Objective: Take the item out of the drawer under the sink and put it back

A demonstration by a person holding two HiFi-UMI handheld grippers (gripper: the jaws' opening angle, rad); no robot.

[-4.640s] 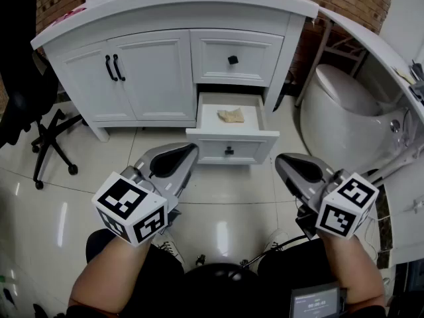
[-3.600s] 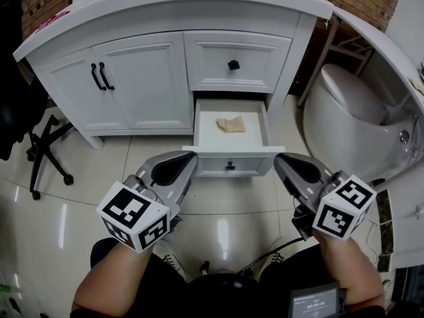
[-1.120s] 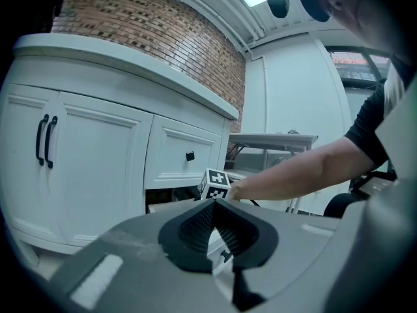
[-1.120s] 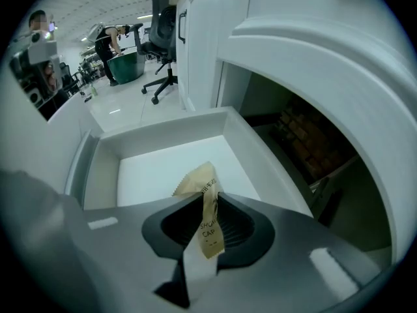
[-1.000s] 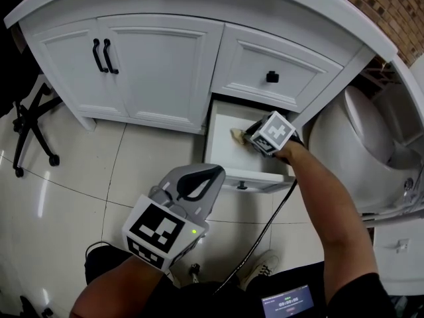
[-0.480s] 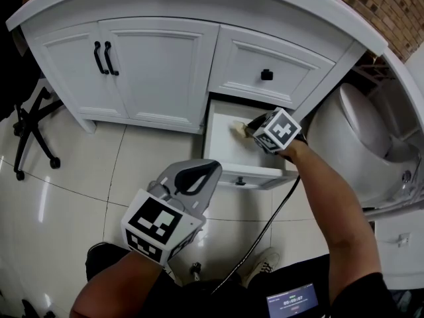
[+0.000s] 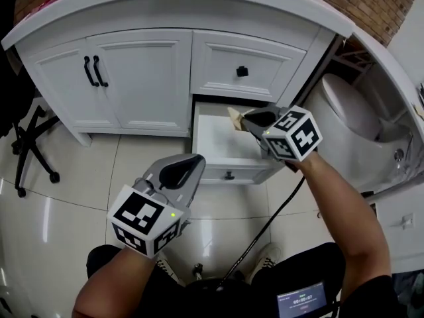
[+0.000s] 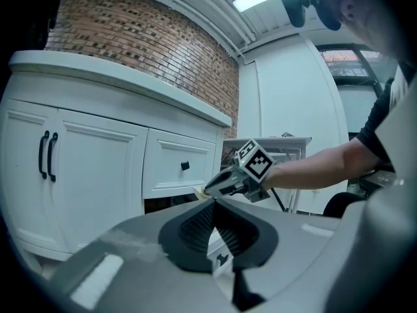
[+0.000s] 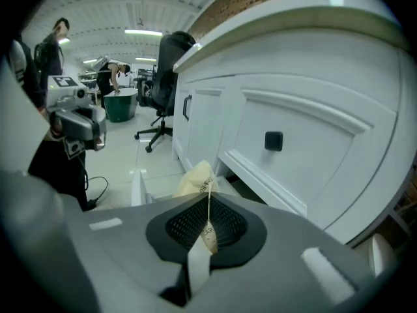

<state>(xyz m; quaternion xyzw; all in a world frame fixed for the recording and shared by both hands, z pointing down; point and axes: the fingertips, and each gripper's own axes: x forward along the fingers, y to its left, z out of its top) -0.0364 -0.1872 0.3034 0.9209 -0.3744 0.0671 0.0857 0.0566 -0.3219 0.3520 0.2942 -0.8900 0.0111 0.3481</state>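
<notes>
The lower drawer (image 7: 213, 144) under the sink stands pulled out, its white floor bare. My right gripper (image 7: 242, 117) hovers above it, shut on a small beige packet (image 7: 232, 114) that pokes out past the jaw tips. In the right gripper view the packet (image 9: 196, 177) sits pinched between the dark pads, with its edge running down the seam. My left gripper (image 7: 196, 159) hangs lower, over the floor tiles in front of the drawer, shut with nothing in it (image 8: 213, 203). The left gripper view shows the right gripper (image 8: 225, 183) with the packet at its tip.
Above the open drawer is a shut drawer with a black knob (image 7: 242, 71). Two cabinet doors with black handles (image 7: 92, 70) are to the left. An office chair base (image 7: 30, 148) stands at far left, a white toilet (image 7: 351, 105) at right. A black cable (image 7: 265, 224) trails from my right arm.
My right gripper has lifted out of the drawer and drawn back toward me with the beige packet in it. The drawer floor now shows bare. The left gripper has barely moved.
</notes>
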